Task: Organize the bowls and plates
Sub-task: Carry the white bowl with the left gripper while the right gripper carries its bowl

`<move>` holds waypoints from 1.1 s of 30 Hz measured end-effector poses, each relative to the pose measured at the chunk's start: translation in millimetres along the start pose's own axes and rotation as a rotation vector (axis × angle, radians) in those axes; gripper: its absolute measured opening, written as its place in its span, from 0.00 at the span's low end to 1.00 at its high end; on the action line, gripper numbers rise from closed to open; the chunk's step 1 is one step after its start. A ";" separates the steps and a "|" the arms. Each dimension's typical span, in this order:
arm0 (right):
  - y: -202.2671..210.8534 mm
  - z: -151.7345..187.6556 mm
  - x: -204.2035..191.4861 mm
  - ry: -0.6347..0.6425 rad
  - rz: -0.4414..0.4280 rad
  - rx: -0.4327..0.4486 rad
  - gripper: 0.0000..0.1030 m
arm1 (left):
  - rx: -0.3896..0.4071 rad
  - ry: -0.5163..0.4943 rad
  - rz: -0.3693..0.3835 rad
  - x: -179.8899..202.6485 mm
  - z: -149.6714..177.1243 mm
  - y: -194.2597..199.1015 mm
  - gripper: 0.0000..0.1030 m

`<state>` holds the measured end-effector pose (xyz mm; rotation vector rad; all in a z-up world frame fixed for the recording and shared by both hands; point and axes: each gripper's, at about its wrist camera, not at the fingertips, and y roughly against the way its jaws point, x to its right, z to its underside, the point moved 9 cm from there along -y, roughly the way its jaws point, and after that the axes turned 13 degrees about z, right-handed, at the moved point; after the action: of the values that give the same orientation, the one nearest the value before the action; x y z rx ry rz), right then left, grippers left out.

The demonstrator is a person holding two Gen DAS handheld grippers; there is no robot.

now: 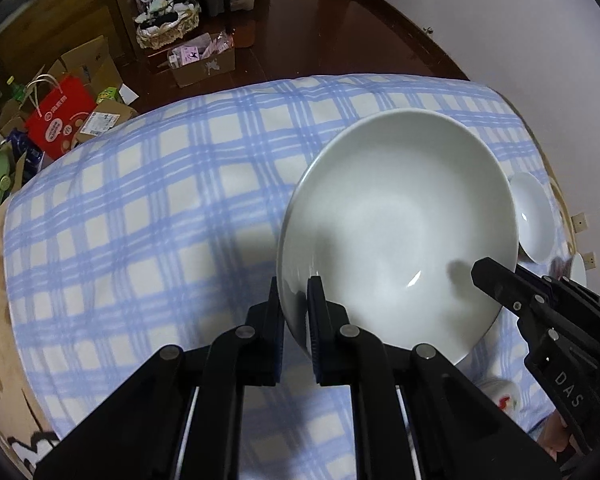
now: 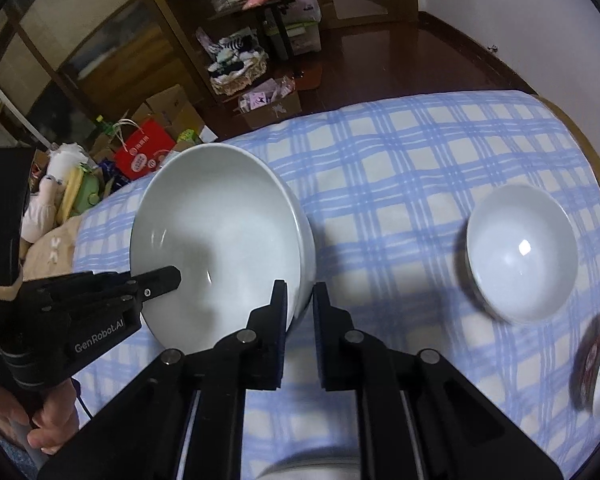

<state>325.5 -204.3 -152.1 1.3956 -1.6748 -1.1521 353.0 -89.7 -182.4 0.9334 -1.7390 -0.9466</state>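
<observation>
Item: large white bowl (image 1: pixel 396 232), lifted clear of the blue-checked cloth (image 1: pixel 160 200) and tilted, carried by two grippers at once. Left gripper (image 1: pixel 294 300): jaws pinching the bowl's rim at about 7 o'clock in the left wrist view, one finger inside the bowl, one outside, the wall of the bowl filling the narrow gap. Right gripper (image 2: pixel 300 300): jaws likewise clamped on the rim, at about 5 o'clock of the bowl in the right wrist view, one finger inside and one outside. Each gripper shows in the other's view, reaching onto the opposite side of the rim. Further right on the cloth, well apart from the carried bowl: a small white bowl (image 2: pixel 522 254), upright and empty; beyond it at the right edge of the right wrist view, a blurred piece of dishware with a dark patterned outside (image 2: pixel 598 364), kind uncertain. Whether the cloth covers a bed or a worktop cannot be told. Step in hand, by judgement: two-handed carry of the largest bowl toward its stacking place, grasp done, set-down not yet done. Next move calls for: both grips kept equally firm, both hands travelling together so the rim is not twisted, the bowl levelled, then lowered onto clear cloth or the chosen stack before either pair of jaws lets go.
</observation>
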 end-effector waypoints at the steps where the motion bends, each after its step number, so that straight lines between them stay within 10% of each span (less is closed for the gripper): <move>1: 5.1 6.4 -1.4 -0.012 -0.002 -0.010 0.12 | 0.005 -0.001 0.001 -0.1 5.2 4.5 0.10; 17: 44.2 91.6 -41.1 0.053 -0.039 0.002 0.14 | 0.024 0.089 -0.025 -23.9 110.3 47.1 0.10; 33: 24.4 126.3 -48.3 0.089 -0.024 -0.018 0.12 | 0.026 0.074 -0.035 -38.3 138.9 27.7 0.10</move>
<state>212.9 -129.5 -176.9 1.4389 -1.5859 -1.0992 228.8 -17.1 -210.9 1.0058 -1.6811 -0.9025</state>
